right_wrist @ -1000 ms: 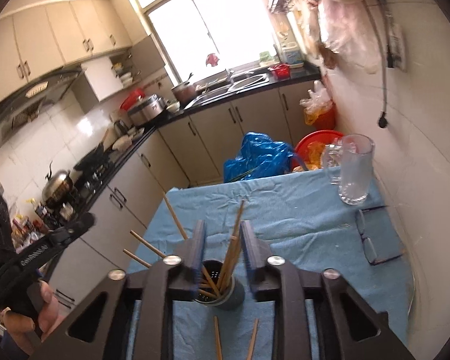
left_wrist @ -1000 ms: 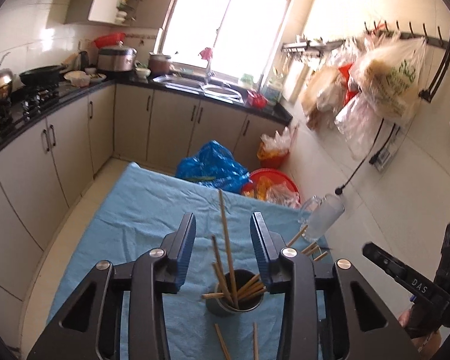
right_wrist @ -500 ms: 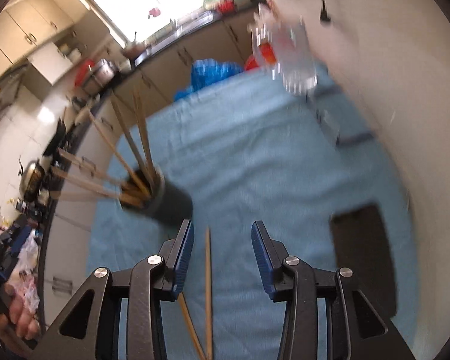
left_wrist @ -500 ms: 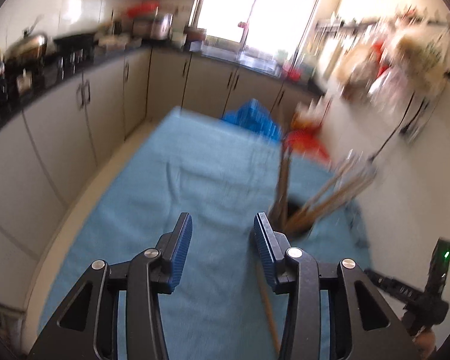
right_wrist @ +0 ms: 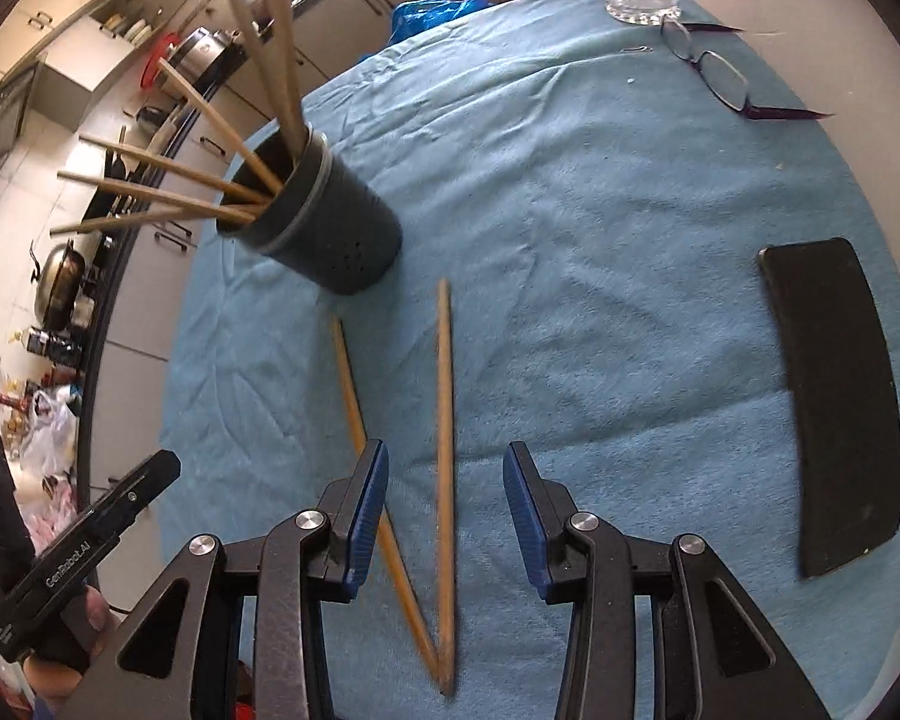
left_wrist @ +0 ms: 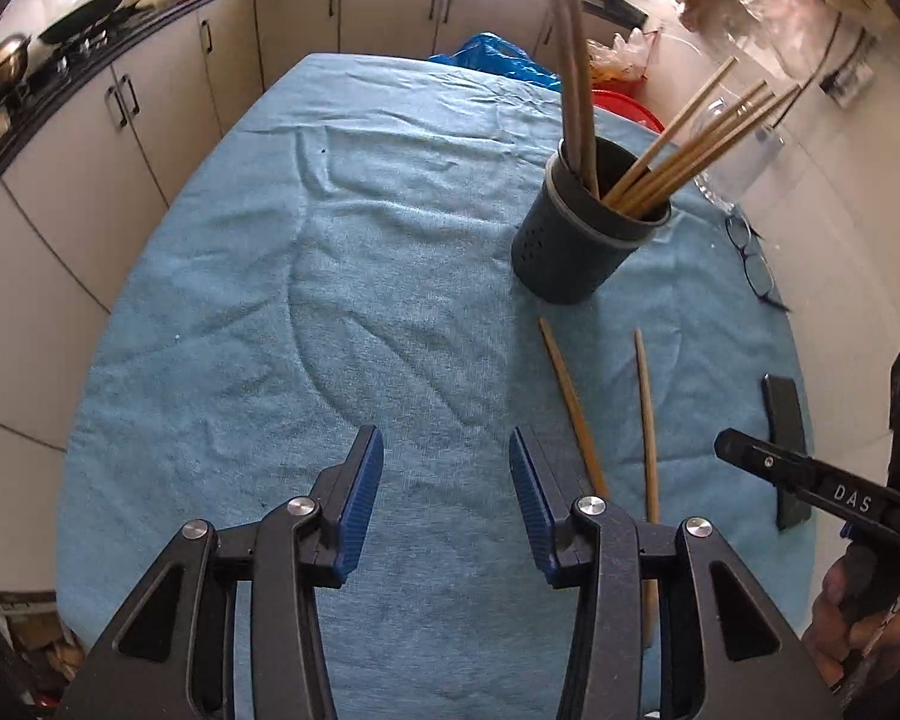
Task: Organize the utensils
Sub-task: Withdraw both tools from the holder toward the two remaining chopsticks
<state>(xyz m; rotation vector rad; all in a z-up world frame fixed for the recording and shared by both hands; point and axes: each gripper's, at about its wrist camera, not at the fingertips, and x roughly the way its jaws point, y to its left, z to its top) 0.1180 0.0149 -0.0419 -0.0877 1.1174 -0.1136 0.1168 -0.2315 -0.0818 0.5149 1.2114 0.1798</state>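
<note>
On the blue tabletop point(right_wrist: 570, 210), two chopsticks point(right_wrist: 444, 450) are lying beside the holder point(right_wrist: 330, 228); I'm holding both the right claw point(right_wrist: 444, 516) and left claw point(left_wrist: 447, 510) open and empty, risking pinching both crossed sticks together.

The left gripper point(left_wrist: 447, 498) tilts steeply downward, its blue-padded jaws parted with nothing between them. The right gripper point(right_wrist: 444, 516) is angled down much the same, jaws likewise apart and pressing on nothing. Each tool shows up at the edge of the other's view: the right one comes in from the lower right of the left wrist view, gripped by a hand point(left_wrist: 852, 618) around its handle (only the fingers show), and the left one sits at the lower left of the right wrist view, held in a hand point(right_wrist: 69, 642).
</note>
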